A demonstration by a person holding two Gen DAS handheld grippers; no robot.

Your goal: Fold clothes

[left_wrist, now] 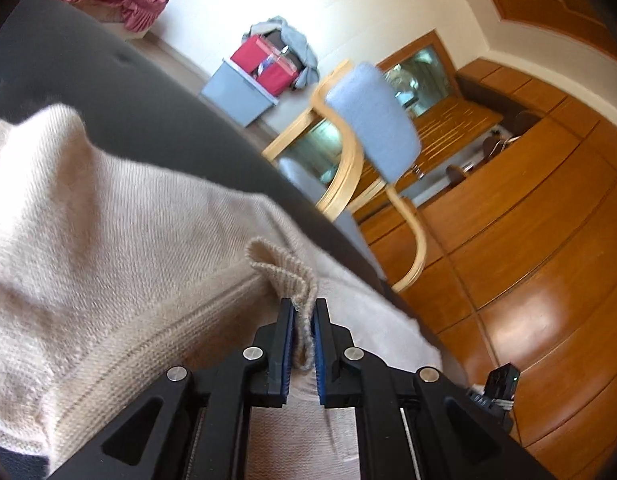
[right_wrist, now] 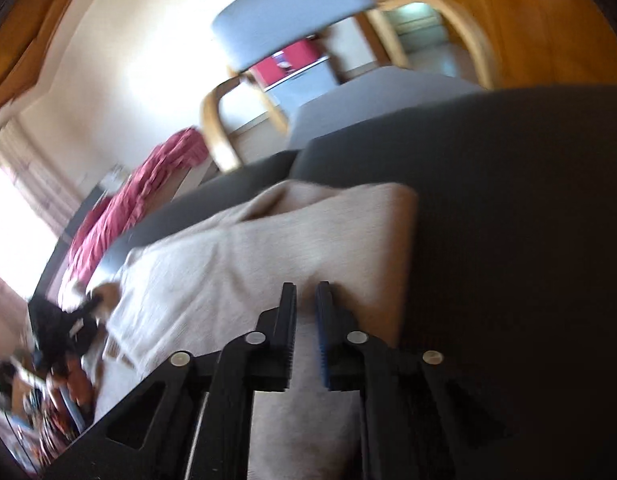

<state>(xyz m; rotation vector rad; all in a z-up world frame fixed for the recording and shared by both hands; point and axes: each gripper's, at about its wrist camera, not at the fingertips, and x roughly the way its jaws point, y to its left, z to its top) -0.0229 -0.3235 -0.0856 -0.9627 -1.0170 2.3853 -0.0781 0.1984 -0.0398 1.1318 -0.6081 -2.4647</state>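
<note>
Cream knitted sweater (left_wrist: 108,216) lies spread over a dark grey upholstered cushion surface (left_wrist: 120,92), prob. a sofa or ottoman, w/ 1 straight edge running near the cushion's side in the right wrist view (right_wrist: 268,248).

Left gripper (left_wrist: 304,312): jaws nearly closed, pinching a ribbed cuff or hem (left_wrist: 284,268) of the sweater; the rib sits bunched between the blue pads and a loop of it sticks up above the tips. Grip looks firm.

Right gripper (right_wrist: 306,300): jaws narrow, w/ a small gap between them. They sit over or at the sweater, but the view is blurred by motion, so I can't tell if any cloth is caught between them.

Step in hand, as I judge it: carrying the ribbed edge across the body of the garment to make a fold. To do it well:
- keep the left pinch tight so the rib doesn't slip out
- lift just enough that the cloth clears itself, not drags
- lay the edge parallel to the far side, then smooth before letting go
- use the right side to pin or match the other corner, so the fold line stays straight

Risk: the loose knit stretches and skews if pulled from 1 corner only.

Beyond: a blue-seated bentwood chair (left_wrist: 372,120), wooden floor (left_wrist: 528,280), a crumpled pink-red quilt (right_wrist: 140,200).
</note>
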